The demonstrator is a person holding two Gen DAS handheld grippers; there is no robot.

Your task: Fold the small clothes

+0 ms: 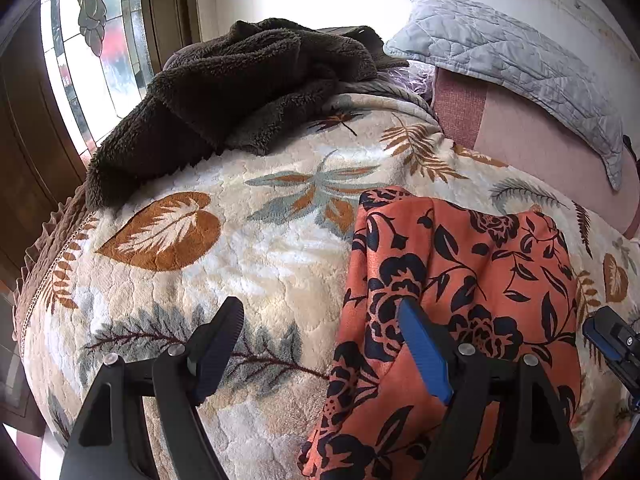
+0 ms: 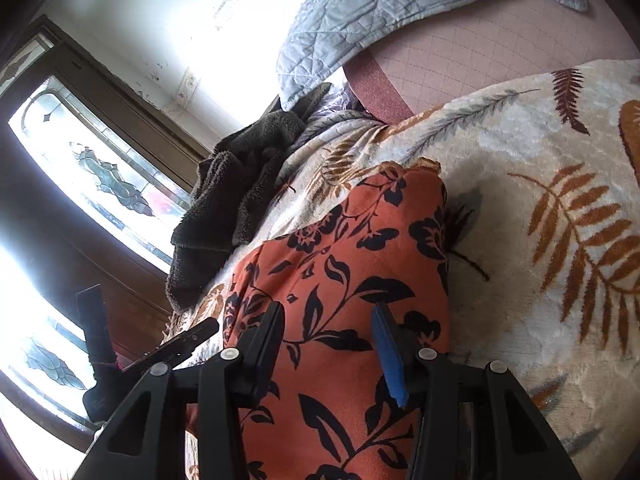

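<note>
An orange garment with a black flower print [image 1: 472, 280] lies on a cream leaf-patterned blanket [image 1: 248, 248], folded into a long strip. My left gripper [image 1: 320, 320] is open above the blanket, its right finger over the garment's left edge. My right gripper [image 2: 328, 320] is open just above the same garment [image 2: 344, 264], holding nothing. The right gripper's tip shows at the right edge of the left wrist view [image 1: 612, 340], and the left gripper shows at the lower left of the right wrist view [image 2: 176, 344].
A dark brown fleece [image 1: 240, 92] is heaped at the far left of the bed. A grey quilted pillow [image 1: 520, 64] lies on a pink mattress [image 1: 540, 136] at the back right. A stained-glass window [image 1: 92, 52] is on the left.
</note>
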